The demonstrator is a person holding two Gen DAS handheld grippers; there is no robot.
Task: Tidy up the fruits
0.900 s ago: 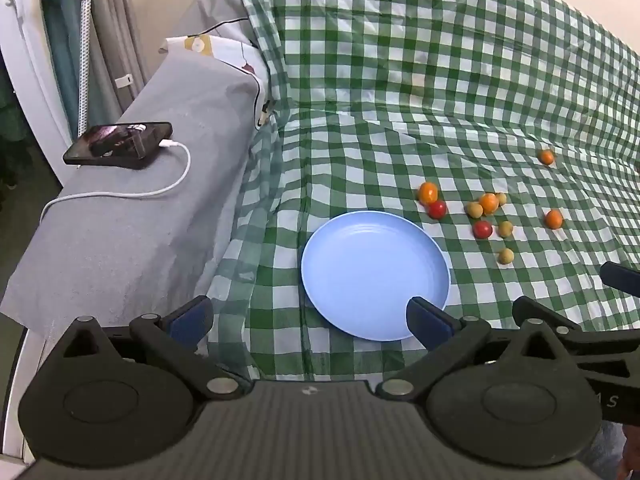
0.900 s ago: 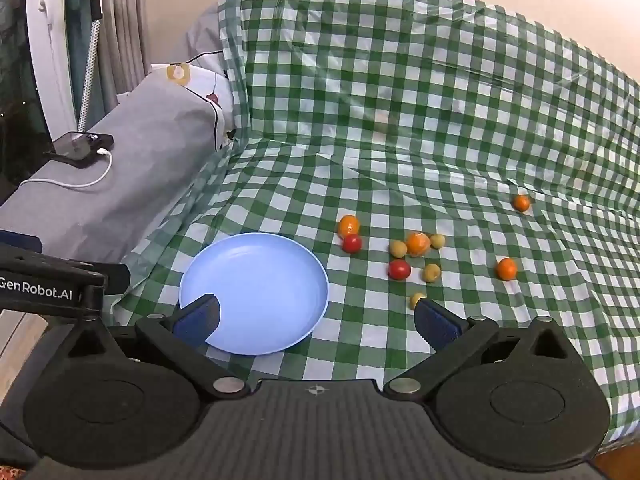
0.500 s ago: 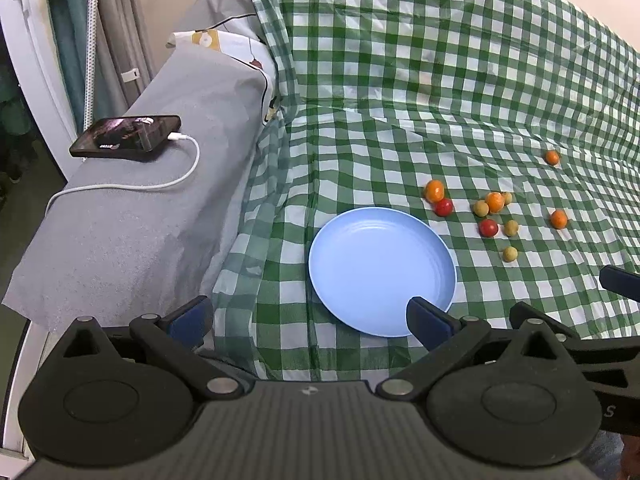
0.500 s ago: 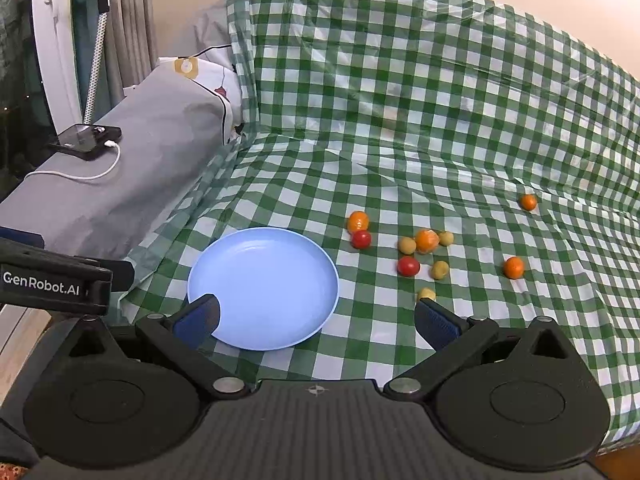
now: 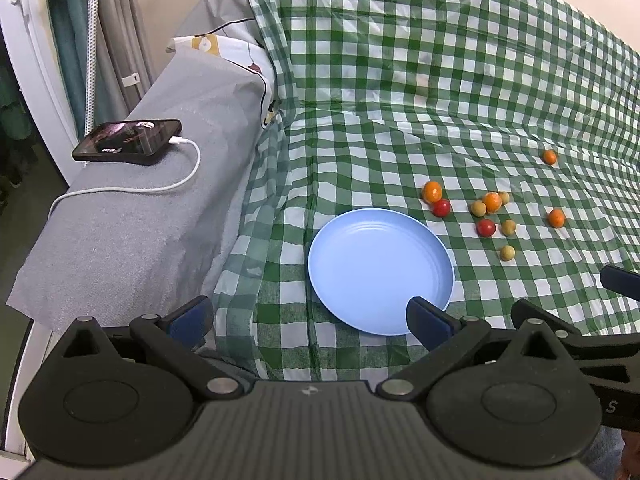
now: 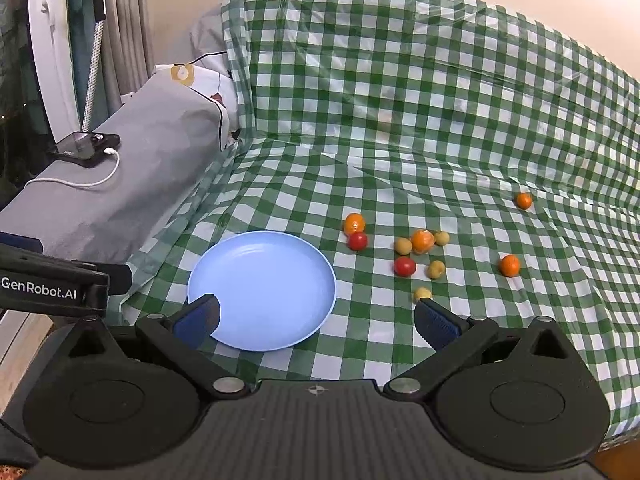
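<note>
Down at the bottom of the left wrist view, the left gripper [image 5: 308, 318] sits with its blue-padded fingers spread wide and nothing between them, hanging over the near edge of the green-and-white checked plastic cloth [image 5: 400, 120]. The right gripper [image 6: 318, 316] is the same story low in its own view: jaws wide apart, holding nothing, one blue pad [image 6: 200, 314] overlapping the near rim of the round pale-blue plastic plate [image 6: 262, 290], the other just beside a small yellow fruit [image 6: 422, 293]. That plate [image 5: 380, 270] lies flat on the cloth, centre frame, with nothing on it. Just beyond it, to the right of centre, comes the scatter of small round fruits: a red one [image 6: 405, 266] next to a yellow one [image 6: 435, 269], then an orange fruit [image 6: 423, 241] flanked by two yellows, and nearer the plate an orange fruit [image 6: 354, 223] touching a red one [image 6: 357, 241]. Off to the right sits a lone orange fruit [image 6: 509, 265], and further back at the right another [image 6: 523, 200], well apart from the rest. Over at the left, on a grey-covered ledge [image 5: 132, 216], a black smartphone [image 5: 127, 146] lies flat with a white cable [image 5: 120, 190] plugged in. At the far back the checked cloth climbs up a backrest.
</note>
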